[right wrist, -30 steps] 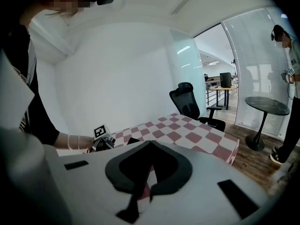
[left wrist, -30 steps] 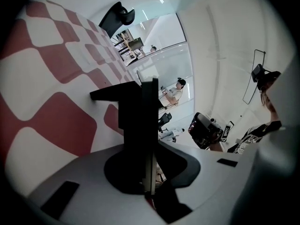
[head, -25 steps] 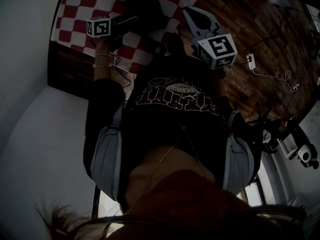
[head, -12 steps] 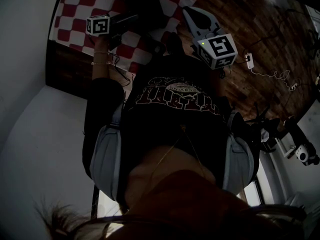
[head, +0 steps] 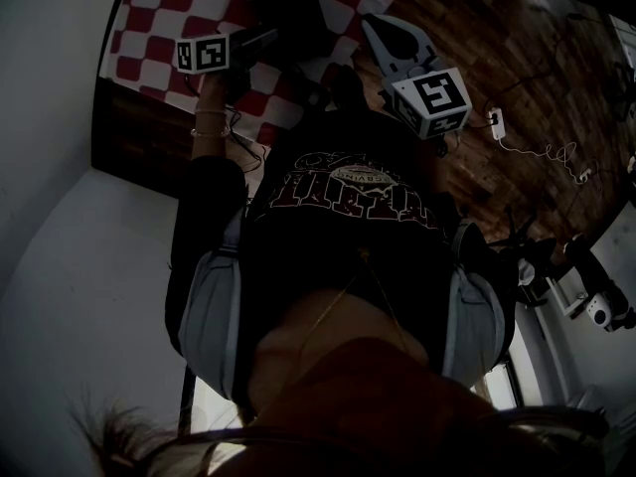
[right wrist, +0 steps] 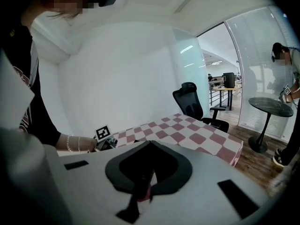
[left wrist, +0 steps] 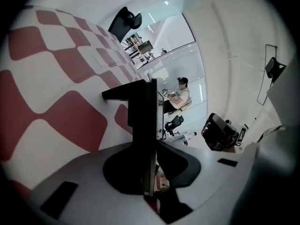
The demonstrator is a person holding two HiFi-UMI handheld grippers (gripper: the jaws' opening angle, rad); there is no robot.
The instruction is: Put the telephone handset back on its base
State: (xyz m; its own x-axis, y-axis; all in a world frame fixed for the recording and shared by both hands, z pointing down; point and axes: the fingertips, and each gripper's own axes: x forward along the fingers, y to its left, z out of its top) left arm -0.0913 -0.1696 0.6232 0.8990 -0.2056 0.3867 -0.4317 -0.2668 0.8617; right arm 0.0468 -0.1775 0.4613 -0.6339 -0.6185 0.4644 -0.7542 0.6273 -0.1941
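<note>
Left of the dark, blocky telephone base (head: 290, 3), the left gripper (left wrist: 149, 142) is clenched on what I take to be the flat black plastic telephone handset (left wrist: 142, 111). In the left gripper view it stands as a slab pinched between the grey fingertips. One end juts sideways above them and the rest runs down through the opening behind. The gripper is rolled on its side, so the red-and-white checked cloth (left wrist: 56, 107) on the counter (head: 149, 28) fills that view's left. The hand (right wrist: 77, 144) holding this gripper, with bracelets at the wrist, sits further left of the base.

The base itself rests on the checked cloth. The head view is too dark to show its cradle, or whether the handset touches it yet; the two look very near.

Right of the base, the right gripper (right wrist: 149, 143) hangs clear of it, jaws closed tip to tip with nothing between them.

The step in hand looks like the final approach with the handset. The next move calls for lining its length up with the cradle, earpiece end to the matching recess, then lowering it flat until seated and opening the jaws. The idle right gripper could steady the base if it slides.
</note>
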